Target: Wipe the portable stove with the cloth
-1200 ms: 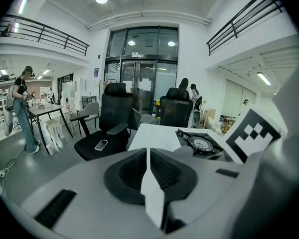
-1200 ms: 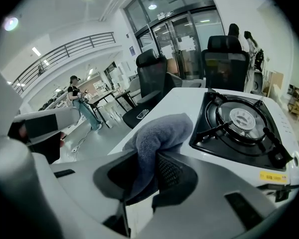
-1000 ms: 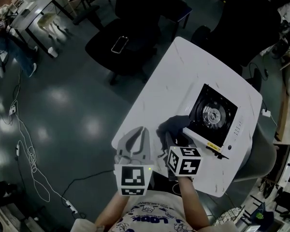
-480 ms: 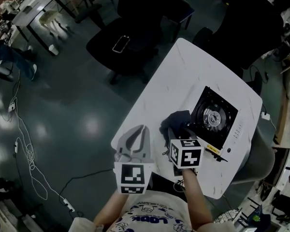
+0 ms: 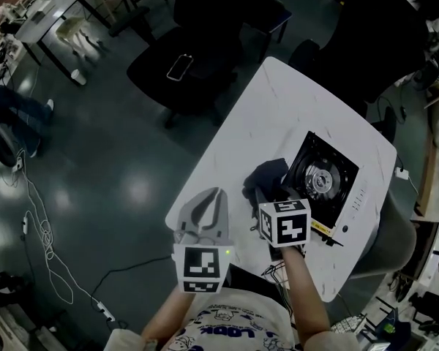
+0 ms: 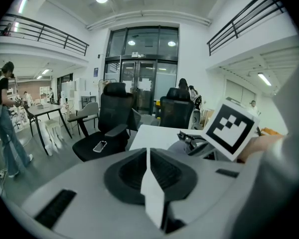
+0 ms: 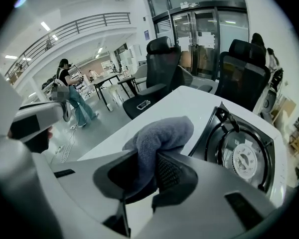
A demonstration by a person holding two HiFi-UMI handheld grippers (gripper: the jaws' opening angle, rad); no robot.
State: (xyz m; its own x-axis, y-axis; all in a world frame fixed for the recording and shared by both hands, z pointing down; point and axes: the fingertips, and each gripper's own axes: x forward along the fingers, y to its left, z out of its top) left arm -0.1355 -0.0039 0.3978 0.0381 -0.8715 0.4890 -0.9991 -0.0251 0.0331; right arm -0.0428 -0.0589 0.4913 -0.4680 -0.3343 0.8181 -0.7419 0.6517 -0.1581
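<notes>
- Right gripper (image 7: pixel 148 177): jaws clamped on a bunched grey cloth (image 7: pixel 162 137); a fold of it bulges out past the jaw tips.
- Cloth sits at the left edge of the portable stove (image 5: pixel 323 174); whether it presses on the stove top I cannot tell.
- Stove: black top with round burner and pan support, white body; it stands on the right part of the white surface (image 5: pixel 274 112).
- Left gripper (image 6: pixel 148 176): jaws together, nothing between them; held at the near left edge of the surface, well apart from the stove.
- Step, as judged: cloth brought to the stove, wiping stroke at its start; top plate not yet covered.
- Next move calls for: cloth pressed flat onto the black top; sweeps rightward and farther across; care round the pan-support prongs, which could snag the fold; firm clamp throughout.
</notes>
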